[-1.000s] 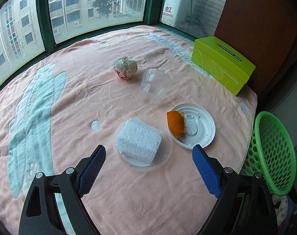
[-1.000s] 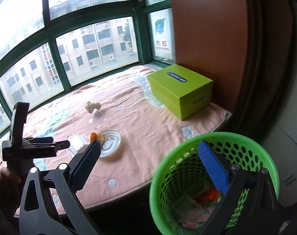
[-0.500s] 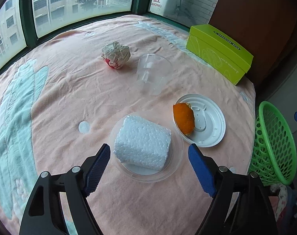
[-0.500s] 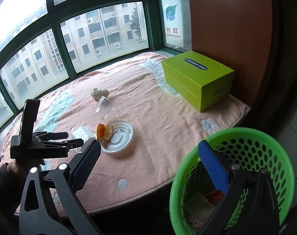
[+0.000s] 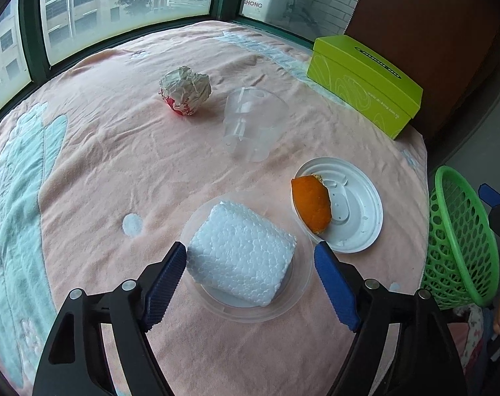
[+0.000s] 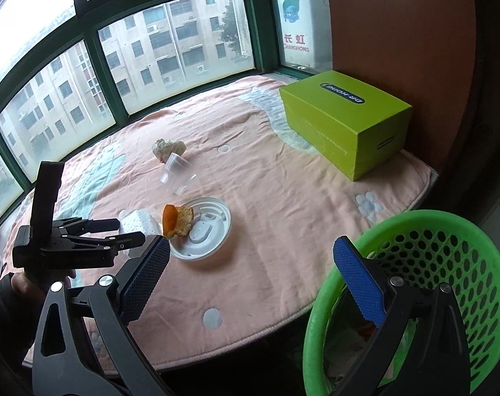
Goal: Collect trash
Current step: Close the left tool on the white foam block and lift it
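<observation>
Left hand-held gripper (image 5: 250,257) agape, straddling foam block (image 5: 241,254); right hand-held gripper (image 6: 250,257) agape, empty

The left gripper (image 5: 250,264) has been lowered toward the white foam block (image 5: 241,257) on its clear plastic lid (image 5: 302,283). Its jaws have just been closing somewhat, and the block is now bracketed between the blue pads (image 5: 164,277), with no contact visible. The right gripper (image 6: 250,277) has been shifted off the green perforated plastic basket (image 6: 448,264), so that its opening is now framed over the pink blanket's (image 6: 283,231) edge. The trash items were not displaced.
</observation>
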The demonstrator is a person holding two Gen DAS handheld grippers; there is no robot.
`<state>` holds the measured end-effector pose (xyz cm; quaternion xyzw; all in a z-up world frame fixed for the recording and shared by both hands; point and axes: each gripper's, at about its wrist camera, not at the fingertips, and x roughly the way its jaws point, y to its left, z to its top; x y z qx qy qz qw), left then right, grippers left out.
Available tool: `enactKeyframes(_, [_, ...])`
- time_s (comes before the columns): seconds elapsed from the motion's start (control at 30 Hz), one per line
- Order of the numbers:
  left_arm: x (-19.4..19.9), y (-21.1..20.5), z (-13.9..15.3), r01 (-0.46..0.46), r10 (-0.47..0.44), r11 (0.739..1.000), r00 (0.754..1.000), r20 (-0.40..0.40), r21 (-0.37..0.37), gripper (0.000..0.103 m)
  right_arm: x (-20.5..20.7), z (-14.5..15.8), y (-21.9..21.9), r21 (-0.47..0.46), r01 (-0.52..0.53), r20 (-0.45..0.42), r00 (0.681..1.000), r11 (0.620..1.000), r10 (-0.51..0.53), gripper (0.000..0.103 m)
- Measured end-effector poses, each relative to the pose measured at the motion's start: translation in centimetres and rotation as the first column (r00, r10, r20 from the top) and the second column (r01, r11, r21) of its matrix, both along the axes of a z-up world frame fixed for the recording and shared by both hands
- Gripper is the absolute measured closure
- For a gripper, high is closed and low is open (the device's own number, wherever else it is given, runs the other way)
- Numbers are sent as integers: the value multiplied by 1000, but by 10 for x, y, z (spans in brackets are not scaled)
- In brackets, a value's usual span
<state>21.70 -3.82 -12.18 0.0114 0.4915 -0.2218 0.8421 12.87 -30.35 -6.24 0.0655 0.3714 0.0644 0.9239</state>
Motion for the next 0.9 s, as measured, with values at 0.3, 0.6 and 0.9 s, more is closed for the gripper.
enactKeyframes(0.3, [2,0,-3,19,-20,999,1000,9,38,24,4,-4,7,-5,-23,-16,1000,1000,23,5])
enactKeyframes(0.6, [3,-3,-7,64,-66,995,998,20,77,23,7,-6,9,3,-31,-23,999,1000,31,5])
enactKeyframes(0.9, [1,0,-3,49,-54,995,997,62,87,35,13,-10,16,2,-51,-48,998,999,51,5])
